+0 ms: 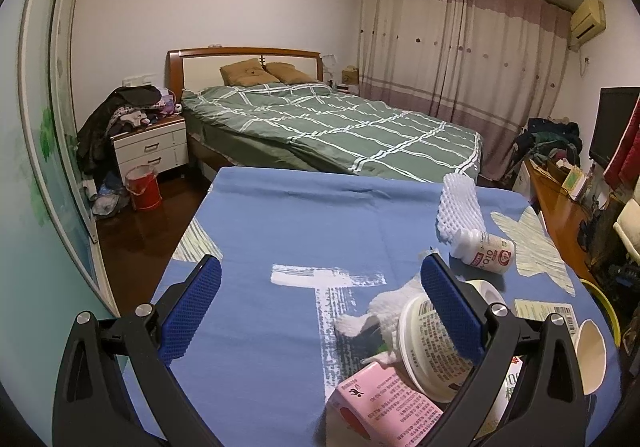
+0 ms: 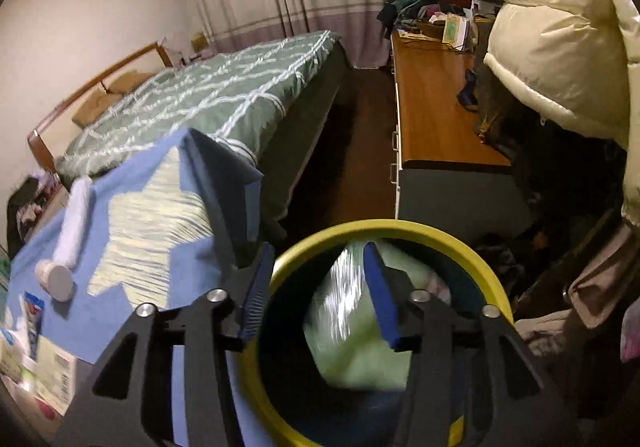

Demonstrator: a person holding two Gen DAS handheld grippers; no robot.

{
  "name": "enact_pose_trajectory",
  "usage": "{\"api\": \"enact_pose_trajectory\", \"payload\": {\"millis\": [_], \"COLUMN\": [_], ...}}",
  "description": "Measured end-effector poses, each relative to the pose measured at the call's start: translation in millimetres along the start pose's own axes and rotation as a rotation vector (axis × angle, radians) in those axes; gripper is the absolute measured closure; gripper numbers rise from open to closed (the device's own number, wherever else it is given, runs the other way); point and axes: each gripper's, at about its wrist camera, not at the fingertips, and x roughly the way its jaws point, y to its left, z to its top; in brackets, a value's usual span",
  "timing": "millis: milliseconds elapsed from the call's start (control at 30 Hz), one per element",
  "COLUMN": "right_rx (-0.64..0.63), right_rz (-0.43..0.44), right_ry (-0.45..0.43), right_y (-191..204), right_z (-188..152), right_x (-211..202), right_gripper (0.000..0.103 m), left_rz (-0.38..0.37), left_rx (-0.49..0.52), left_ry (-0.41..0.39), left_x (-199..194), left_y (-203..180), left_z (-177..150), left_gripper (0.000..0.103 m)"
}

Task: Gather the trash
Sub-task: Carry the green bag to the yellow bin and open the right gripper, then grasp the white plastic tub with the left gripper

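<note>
Both views are dim and warm, with soft indoor light and no hard shadows. Fisheye bends the walls and darkens the corners. In the right view the green bag (image 2: 360, 331) is smeared, and the floor (image 2: 360, 151) is nearly black.

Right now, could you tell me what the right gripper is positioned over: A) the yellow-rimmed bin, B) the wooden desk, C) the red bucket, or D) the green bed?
A: in the right wrist view the right gripper is open above the yellow-rimmed bin, with a blurred pale green item inside the bin.
</note>
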Motion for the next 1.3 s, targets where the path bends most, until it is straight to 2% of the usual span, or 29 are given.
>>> {"api": "enact_pose_trajectory", "payload": {"millis": [67,167,333,400,533,600,667,800,900,1000,1133,1300], "right_rx": [0.024,0.026,0.010,-0.014,-0.007,0.014,0.022,0.018,0.007,0.004,-0.001,0.004], "right_rz": [0.058,0.135,0.238,0.249,0.237,0.248,0.246,0.247,0.244,0.250,0.251,0.258], "right_ry": [-0.026,-0.096,-0.172,-0.119,-0.084,-0.090,-0.106,-0.101,-0.102,-0.094,-0.085,-0.075], "right_y": [13,39,86,94,90,84,83,85,86,86,87,86], "right_z": [3,14,12,7,3,5,4,3,2,0,0,1], "right_x": [-11,-20,-15,-6,3,5,2,2,2,4,6,8], "right_gripper": [0.056,0.042,0.040,0.040,0.039,0.039,0.034,0.034,0.034,0.034,0.034,0.034], "left_rz": [-0.003,-0.015,-0.034,-0.032,-0.044,-0.089,-0.129,-0.226,-0.255,-0.216,-0.169,-0.176], "left_rx": [0.006,0.024,0.065,0.081,0.105,0.143,0.177,0.284,0.374,0.504,0.620,0.633], "left_ry": [0.001,0.001,-0.012,-0.015,0.007,0.028,0.039,0.074,0.081,0.088,0.093,0.120], "left_x": [0,-2,-5,-5,-1,1,1,0,-3,-2,1,8], "left_y": [-2,-6,-15,-18,-25,-33,-42,-70,-90,-115,-131,-137], "left_z": [0,0,-1,-2,-3,-4,-7,-12,-17,-26,-32,-28], "left_gripper": [0.004,0.004,0.004,0.004,0.004,0.004,0.004,0.004,0.004,0.004,0.004,0.021]}}
